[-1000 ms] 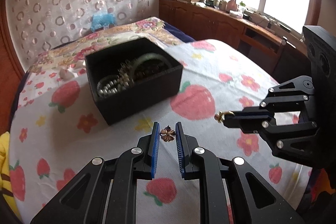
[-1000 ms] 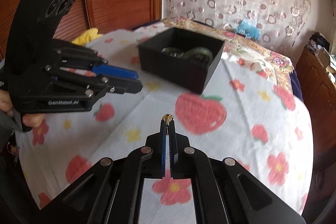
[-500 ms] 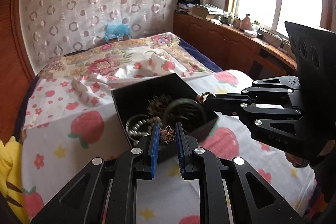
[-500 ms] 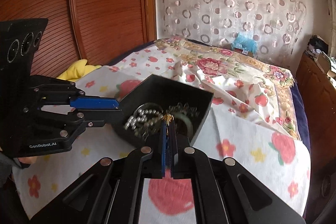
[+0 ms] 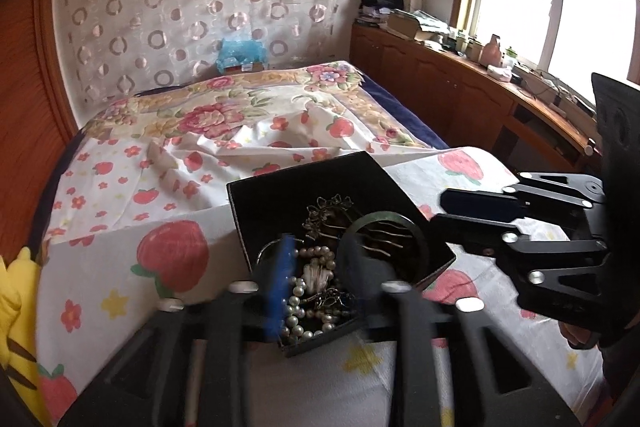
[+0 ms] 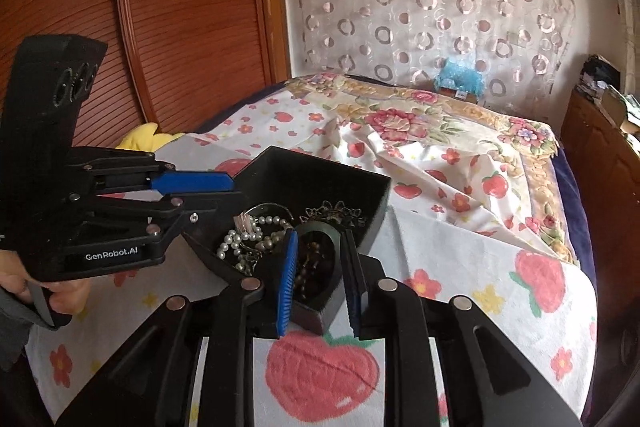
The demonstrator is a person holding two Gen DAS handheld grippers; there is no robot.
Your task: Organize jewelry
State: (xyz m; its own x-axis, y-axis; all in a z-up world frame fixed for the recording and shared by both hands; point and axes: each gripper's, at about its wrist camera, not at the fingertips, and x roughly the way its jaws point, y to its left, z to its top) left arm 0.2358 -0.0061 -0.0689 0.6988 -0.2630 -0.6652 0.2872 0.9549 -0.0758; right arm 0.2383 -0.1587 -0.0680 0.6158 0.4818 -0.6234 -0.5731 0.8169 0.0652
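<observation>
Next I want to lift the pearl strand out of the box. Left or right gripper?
Left. The left gripper is open with the pearl strand directly between its fingers. The right gripper, also open, straddles the bangle, and the pearls lie outside its left finger.

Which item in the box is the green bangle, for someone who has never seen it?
On the strawberry-print bedsheet sits an open black box full of jewelry. The green bangle lies at its window-side edge, next to the white pearl necklace. It is the only smooth, solid dark green ring; its neighbours are beads or ornate metal.
</observation>
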